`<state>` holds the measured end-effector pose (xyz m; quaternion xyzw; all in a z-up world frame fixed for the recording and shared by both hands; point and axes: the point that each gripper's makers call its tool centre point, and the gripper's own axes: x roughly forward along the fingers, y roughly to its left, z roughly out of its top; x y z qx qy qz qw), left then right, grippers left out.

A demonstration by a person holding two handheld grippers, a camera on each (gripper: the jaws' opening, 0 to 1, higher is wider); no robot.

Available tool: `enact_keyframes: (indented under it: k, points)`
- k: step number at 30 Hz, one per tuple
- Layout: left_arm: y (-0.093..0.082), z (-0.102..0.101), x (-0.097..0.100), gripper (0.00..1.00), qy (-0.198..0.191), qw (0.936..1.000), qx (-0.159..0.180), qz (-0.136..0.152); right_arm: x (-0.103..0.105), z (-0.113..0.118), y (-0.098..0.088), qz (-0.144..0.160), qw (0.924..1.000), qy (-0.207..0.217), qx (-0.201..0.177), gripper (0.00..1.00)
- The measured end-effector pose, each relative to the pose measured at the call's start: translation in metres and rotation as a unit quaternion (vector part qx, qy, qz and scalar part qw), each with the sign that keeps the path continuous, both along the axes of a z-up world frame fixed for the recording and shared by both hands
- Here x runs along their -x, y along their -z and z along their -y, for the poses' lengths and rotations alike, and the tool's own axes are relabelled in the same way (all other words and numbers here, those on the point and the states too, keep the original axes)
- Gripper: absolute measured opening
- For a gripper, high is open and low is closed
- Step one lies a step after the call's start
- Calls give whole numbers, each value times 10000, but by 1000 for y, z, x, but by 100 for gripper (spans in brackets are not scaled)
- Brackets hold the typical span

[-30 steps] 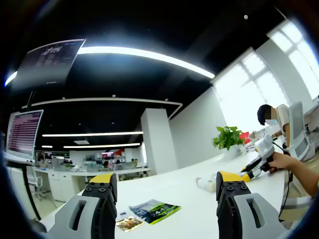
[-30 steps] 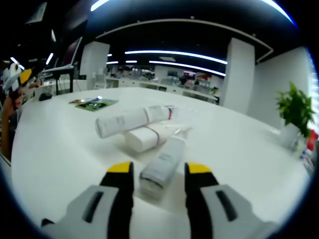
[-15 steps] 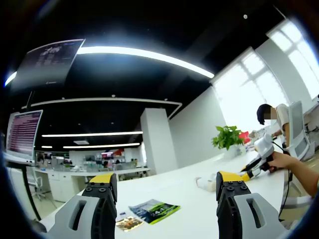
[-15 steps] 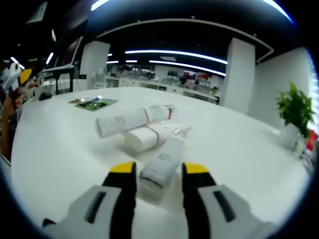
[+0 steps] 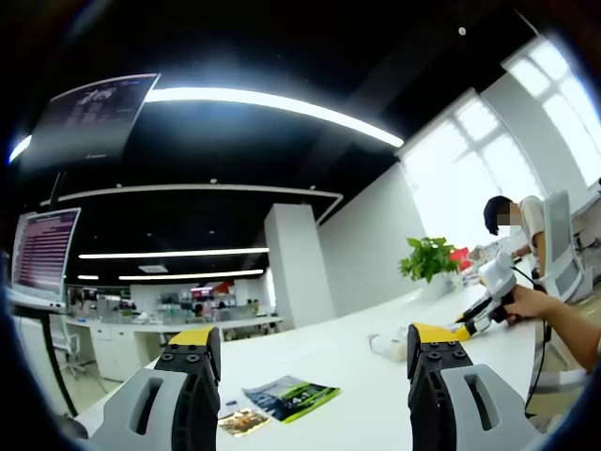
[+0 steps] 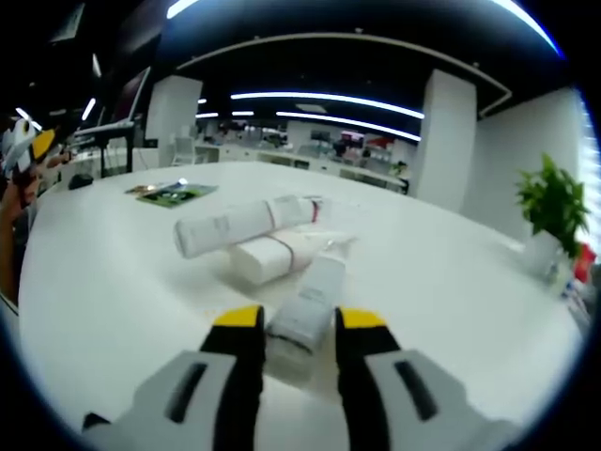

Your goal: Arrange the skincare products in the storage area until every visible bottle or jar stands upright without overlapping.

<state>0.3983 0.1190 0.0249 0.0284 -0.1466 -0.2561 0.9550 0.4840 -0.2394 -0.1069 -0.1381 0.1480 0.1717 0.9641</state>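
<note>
- Right gripper (image 6: 289, 319): fingers narrow, pressed on both sides of the near end of a white tube (image 6: 310, 303) lying flat on the white table (image 6: 451, 282).
- Beyond it – two more white tubes, also lying down: a long one (image 6: 235, 224) resting across a shorter one (image 6: 272, 256).
- Left gripper (image 5: 315, 343): fingers wide apart, holding nothing, raised above the table.
- Leaflets (image 5: 286, 396) lie near the table's far edge; a potted plant (image 6: 552, 211) stands at the other side.
</note>
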Motion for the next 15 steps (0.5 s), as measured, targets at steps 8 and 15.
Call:
enact_keyframes:
  k: [8, 15]
  points:
    - [0, 1, 1, 84, 10, 10000, -1, 6, 2, -1, -2, 62, 9996, 36, 278, 28]
    - [1, 3, 0, 83, 29, 10000, -31, -12, 0, 1, -9, 284, 9912, 68, 1289, 26]
